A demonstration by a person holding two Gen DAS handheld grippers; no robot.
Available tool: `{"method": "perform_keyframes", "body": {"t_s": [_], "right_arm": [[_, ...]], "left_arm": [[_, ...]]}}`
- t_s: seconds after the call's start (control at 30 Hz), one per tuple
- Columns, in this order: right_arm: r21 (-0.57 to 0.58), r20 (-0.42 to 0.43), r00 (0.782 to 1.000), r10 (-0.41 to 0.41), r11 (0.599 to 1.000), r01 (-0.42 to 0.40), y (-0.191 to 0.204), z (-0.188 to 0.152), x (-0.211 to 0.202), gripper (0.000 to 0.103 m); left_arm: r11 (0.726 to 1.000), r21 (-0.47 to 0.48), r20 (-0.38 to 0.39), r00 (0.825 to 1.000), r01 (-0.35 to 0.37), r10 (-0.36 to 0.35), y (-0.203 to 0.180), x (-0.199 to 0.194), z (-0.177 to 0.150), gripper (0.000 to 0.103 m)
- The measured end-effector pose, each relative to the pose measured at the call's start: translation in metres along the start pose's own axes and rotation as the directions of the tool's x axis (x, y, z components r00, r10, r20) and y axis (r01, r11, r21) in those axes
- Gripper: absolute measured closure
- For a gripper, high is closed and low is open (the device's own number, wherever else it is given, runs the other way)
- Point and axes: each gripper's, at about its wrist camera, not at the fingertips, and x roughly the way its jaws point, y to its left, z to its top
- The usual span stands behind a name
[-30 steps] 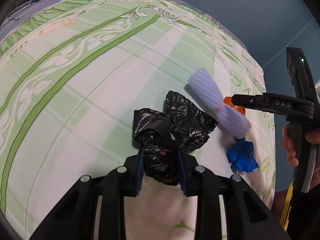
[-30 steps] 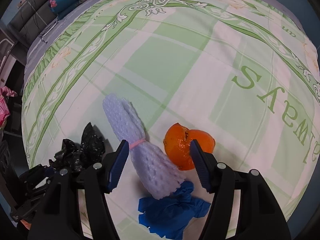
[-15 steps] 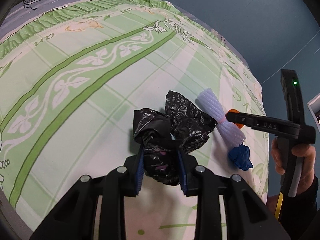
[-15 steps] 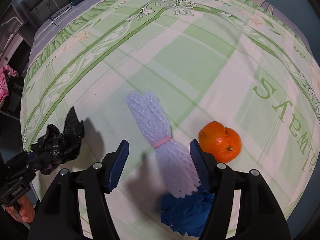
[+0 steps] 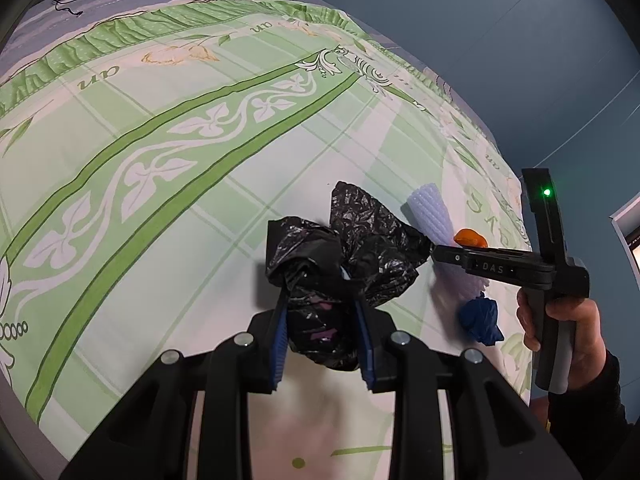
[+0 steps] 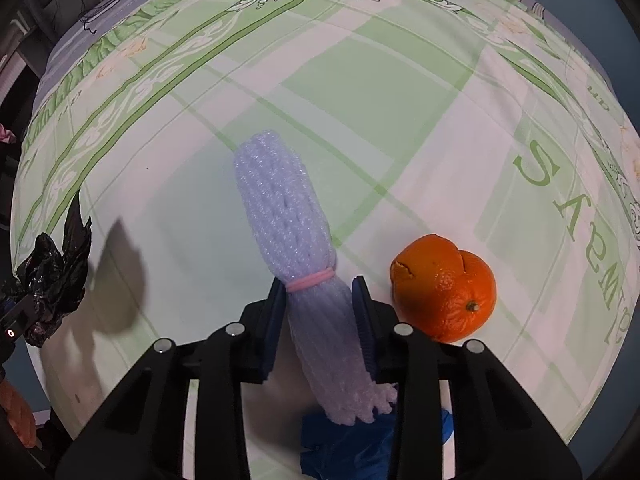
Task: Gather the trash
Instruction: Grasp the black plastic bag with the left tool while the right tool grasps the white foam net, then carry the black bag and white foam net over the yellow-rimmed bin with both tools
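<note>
Closing since a moment ago, the right tongs now pinch the foam fruit net just below its pink band, on the bed beside the orange: light, springy, crushable. Left tongs clamp the crinkly black bag, limp and slippery.
</note>
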Motion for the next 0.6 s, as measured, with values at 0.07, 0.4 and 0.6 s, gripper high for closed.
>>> {"method": "perform_keyframes", "body": {"t_s": [0.07,0.4,0.6], "right_arm": [[0.009,0.007,1.0,0.008,1.0,-0.008,-0.001,-0.001,-0.004,0.074],[0.026,0.052,0.994,0.099,0.995,-0.101,-0.01,-0.027,-0.054,0.074],[0.047,0.073,0.987,0.141,0.988,-0.144,-0.018,-0.055,-0.085,0.074]], "left_arm": [[1.0,-0.001,0.001,1.0,-0.001,0.001,-0.001,0.0,0.0,0.076],[1.0,0.023,0.019,1.0,-0.012,0.011,-0.019,-0.016,-0.008,0.076],[0.999,0.036,0.032,0.999,-0.019,0.018,-0.036,-0.032,-0.022,0.076]]}}
